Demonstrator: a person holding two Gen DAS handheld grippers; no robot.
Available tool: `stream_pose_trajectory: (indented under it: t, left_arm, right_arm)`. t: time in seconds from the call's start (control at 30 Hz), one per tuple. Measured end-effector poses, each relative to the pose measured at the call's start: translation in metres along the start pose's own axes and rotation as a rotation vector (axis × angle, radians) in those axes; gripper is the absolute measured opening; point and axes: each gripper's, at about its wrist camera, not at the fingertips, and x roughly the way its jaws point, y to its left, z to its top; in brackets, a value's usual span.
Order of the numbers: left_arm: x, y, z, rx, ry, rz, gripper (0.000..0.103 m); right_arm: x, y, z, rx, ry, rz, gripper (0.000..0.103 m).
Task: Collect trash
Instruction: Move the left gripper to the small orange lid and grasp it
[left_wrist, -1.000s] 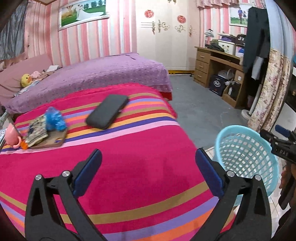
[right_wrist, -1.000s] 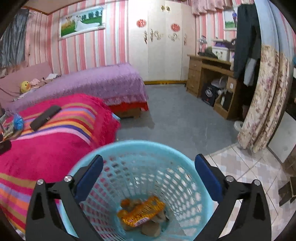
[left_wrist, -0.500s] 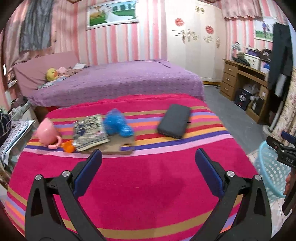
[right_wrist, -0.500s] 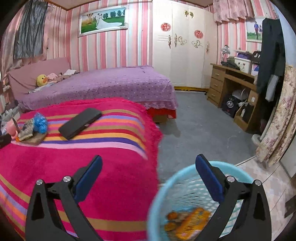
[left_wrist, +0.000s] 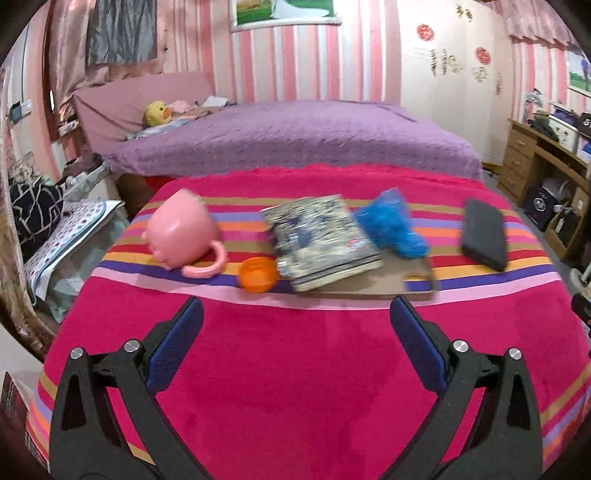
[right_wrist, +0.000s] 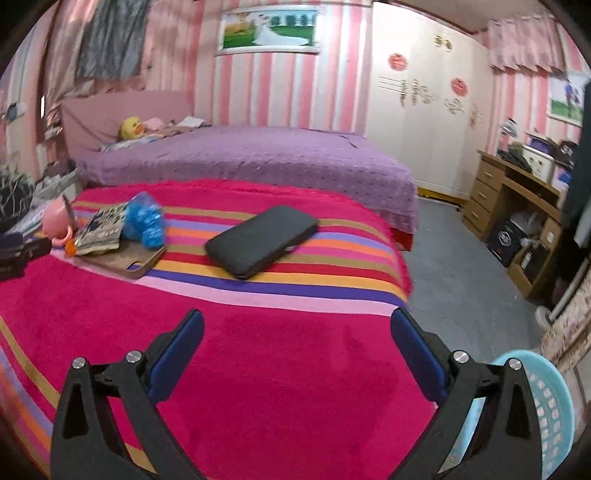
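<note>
1. Left gripper (left_wrist: 295, 325): jaws spread wide, nothing between the blue pads; it sits low centre of the left wrist frame, over the striped blanket (left_wrist: 295, 369).
2. Right gripper (right_wrist: 295, 332): likewise released and empty, low centre of the right wrist frame, over the same blanket.
3. Surface: magenta blanket with bands of orange, purple, pink and tan, covering a bed that fills the lower half of both frames.
4. Items in a row across the middle of the left wrist frame, left to right: pink cup (left_wrist: 181, 232) lying on its side, handle toward the camera; orange cap (left_wrist: 258, 275) just right of the handle; patterned packet (left_wrist: 321, 242); blue crumpled wrapper (left_wrist: 393, 225) beside the packet. Packet and wrapper rest on a brown cardboard piece (left_wrist: 391, 282).
5. Black case (left_wrist: 484, 234) lies flat, apart from the cardboard, right of centre.
6. Blue basket (right_wrist: 546, 410): lower right corner of the right wrist frame, on the floor beside the bed, partly behind the right finger. Contents not visible.
7. Room: purple bed (left_wrist: 295, 136) behind the striped one, yellow plush duck (left_wrist: 157, 112) at its head, upper left. Pink-and-white striped walls, framed picture (right_wrist: 269, 31) at top centre, white wardrobe (right_wrist: 424, 110) at upper right, wooden desk (right_wrist: 517, 206) at right, grey floor (right_wrist: 454, 280).
</note>
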Motion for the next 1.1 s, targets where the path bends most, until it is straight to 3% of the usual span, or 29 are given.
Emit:
stream_pose_trajectory:
  t: [0.23,0.3,0.4,0.6,0.73,0.83,1.1]
  left_arm:
    - [0.046,0.032,0.004,0.002,0.071,0.042,0.097]
    - [0.061,0.037,0.005,0.019,0.093,0.048,0.093]
    - [0.085,0.045,0.008,-0.004,0.156,0.004,0.077]
    - [0.108,0.049,0.019,-0.006,0.199,-0.031,0.075]
    - [0.111,0.050,0.022,-0.009,0.190,-0.055,0.065]
    - [0.105,0.049,0.021,-0.008,0.173,-0.093,0.042]
    - [0.090,0.054,0.015,-0.039,0.147,-0.138,0.039]
  right_arm:
    - [0.034,0.025,0.014,0.019,0.047,0.057,0.098]
    - [0.041,0.029,0.017,0.011,0.058,0.059,0.098]
    - [0.056,0.034,0.020,0.001,0.084,0.055,0.098]
    - [0.076,0.049,0.025,-0.049,0.123,0.051,0.098]
    - [0.083,0.062,0.032,-0.081,0.123,0.062,0.098]
    - [0.088,0.078,0.039,-0.108,0.119,0.081,0.098]
    - [0.096,0.124,0.057,-0.176,0.094,0.132,0.098]
